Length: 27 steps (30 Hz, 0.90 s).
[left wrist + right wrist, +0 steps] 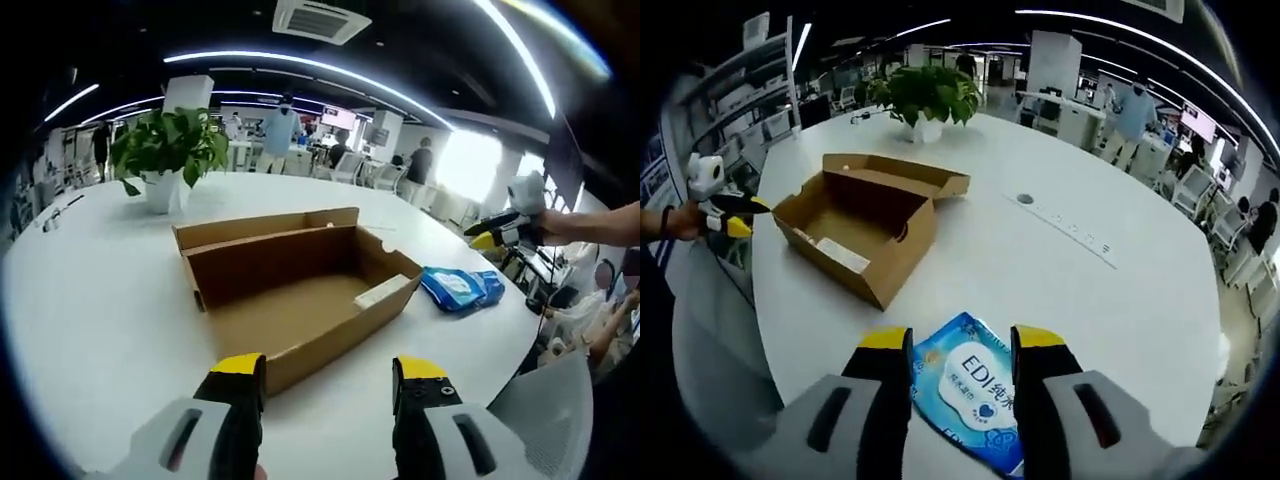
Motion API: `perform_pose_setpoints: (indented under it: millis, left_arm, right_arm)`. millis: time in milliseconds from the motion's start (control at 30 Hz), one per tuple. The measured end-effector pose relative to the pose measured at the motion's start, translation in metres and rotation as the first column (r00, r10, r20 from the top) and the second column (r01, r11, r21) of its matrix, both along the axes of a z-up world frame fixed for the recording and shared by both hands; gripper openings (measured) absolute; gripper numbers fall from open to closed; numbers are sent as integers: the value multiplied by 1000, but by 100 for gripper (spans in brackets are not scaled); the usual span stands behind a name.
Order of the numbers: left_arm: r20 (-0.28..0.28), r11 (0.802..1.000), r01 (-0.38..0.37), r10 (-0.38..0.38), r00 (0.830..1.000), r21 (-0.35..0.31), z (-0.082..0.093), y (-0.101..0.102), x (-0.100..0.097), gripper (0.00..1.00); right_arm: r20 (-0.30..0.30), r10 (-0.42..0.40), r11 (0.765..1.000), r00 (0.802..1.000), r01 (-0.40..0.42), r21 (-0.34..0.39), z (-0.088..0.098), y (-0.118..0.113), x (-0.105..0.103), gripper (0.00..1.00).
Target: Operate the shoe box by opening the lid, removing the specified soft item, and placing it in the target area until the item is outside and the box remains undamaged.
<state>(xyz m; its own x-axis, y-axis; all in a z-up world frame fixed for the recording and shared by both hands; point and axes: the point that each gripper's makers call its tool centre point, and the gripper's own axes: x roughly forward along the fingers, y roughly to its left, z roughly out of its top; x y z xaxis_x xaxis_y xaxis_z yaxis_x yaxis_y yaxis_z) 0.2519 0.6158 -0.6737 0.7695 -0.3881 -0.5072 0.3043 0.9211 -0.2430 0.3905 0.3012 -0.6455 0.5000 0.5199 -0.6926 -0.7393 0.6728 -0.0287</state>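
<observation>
While outside the open shoe box (862, 232) — blue wipes pack (975, 385), flat on table (1080, 290).

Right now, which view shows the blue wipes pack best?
The right gripper view: the blue wipes pack lies close between its open jaws, label readable. The left gripper view shows it small, on the table beside the open shoe box.

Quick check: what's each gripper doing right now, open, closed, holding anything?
Left gripper: open, holding nothing, facing the open shoe box.
Right gripper: open, jaws either side of the blue wipes pack on the table, not clamped.
</observation>
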Motion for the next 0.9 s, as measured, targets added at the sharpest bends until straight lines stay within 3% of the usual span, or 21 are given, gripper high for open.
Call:
perform_pose_setpoints:
  millis: [300, 600, 900]
  left_arm:
    - [-1, 1000, -13, 13, 1000, -23, -6, -2, 2, 51]
    - [-3, 1000, 11, -11, 1000, -23, -9, -9, 4, 51]
    - [-4, 1000, 21, -21, 1000, -19, -10, -10, 2, 51]
  right_arm:
    - [-16, 41, 999, 999, -40, 16, -3, 34, -5, 36]
    - [-2, 98, 992, 995, -97, 82, 4, 91, 2, 36]
    - [19, 180, 978, 983, -181, 103, 11, 141, 10, 36]
